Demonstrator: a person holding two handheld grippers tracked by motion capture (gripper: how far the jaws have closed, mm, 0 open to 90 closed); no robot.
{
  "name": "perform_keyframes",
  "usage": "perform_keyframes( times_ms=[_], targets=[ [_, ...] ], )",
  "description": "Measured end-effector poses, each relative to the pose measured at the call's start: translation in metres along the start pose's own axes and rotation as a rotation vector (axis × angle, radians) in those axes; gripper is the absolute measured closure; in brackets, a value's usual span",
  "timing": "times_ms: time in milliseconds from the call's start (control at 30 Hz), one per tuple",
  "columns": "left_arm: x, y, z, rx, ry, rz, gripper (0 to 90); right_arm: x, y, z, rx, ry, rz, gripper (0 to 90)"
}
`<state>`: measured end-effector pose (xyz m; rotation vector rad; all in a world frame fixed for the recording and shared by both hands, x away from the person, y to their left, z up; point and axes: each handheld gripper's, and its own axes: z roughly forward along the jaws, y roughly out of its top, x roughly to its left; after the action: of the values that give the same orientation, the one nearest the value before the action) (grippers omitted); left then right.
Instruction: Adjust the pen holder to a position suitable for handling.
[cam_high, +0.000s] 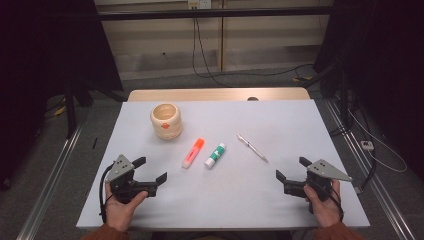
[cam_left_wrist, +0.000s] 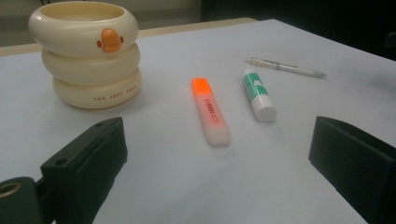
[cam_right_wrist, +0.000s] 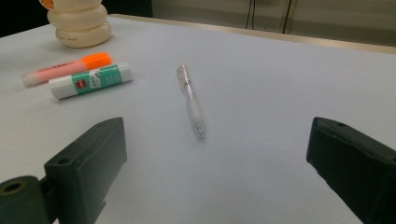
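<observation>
While both grippers, left (cam_high: 151, 169) and right (cam_high: 290, 168), rest wide and empty near, highlighter (cam_high: 193, 152), glue (cam_high: 215, 155), pen (cam_high: 252, 147) lie between; cup (cam_high: 166, 120) far left.

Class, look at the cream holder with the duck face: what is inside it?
The holder stands upright with its mouth open. In the high view its upper inner wall looks bare, with nothing sticking out. The rim hides the bottom, so something small lying there cannot be ruled out.

Bare table (cam_high: 235, 195) before highlighter (cam_high: 193, 152)
</observation>
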<state>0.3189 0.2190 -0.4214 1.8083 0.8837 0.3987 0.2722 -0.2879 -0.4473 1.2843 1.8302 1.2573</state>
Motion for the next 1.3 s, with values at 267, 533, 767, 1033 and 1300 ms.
perform_keyframes(
  times_ms=[267,533,767,1033,1300],
  targets=[
    [0.0,0.003,0.001,0.005,-0.021,-0.011,4.0,0.0,0.0,0.0,0.005,0.01,0.011,4.5],
    [0.004,0.013,0.001,-0.004,-0.028,0.002,3.8,0.001,0.0,-0.001,0.013,0.016,0.008,4.3],
    [0.009,0.02,0.006,0.014,-0.03,0.01,4.8,0.002,0.0,0.0,0.014,0.029,0.009,4.2],
    [0.015,0.031,0.015,0.045,-0.027,0.011,5.1,0.002,0.0,0.0,0.017,0.034,0.01,4.2],
    [0.026,0.049,0.03,0.066,-0.015,0.016,4.7,0.002,0.0,0.001,0.02,0.039,0.009,4.1]
  ],
)
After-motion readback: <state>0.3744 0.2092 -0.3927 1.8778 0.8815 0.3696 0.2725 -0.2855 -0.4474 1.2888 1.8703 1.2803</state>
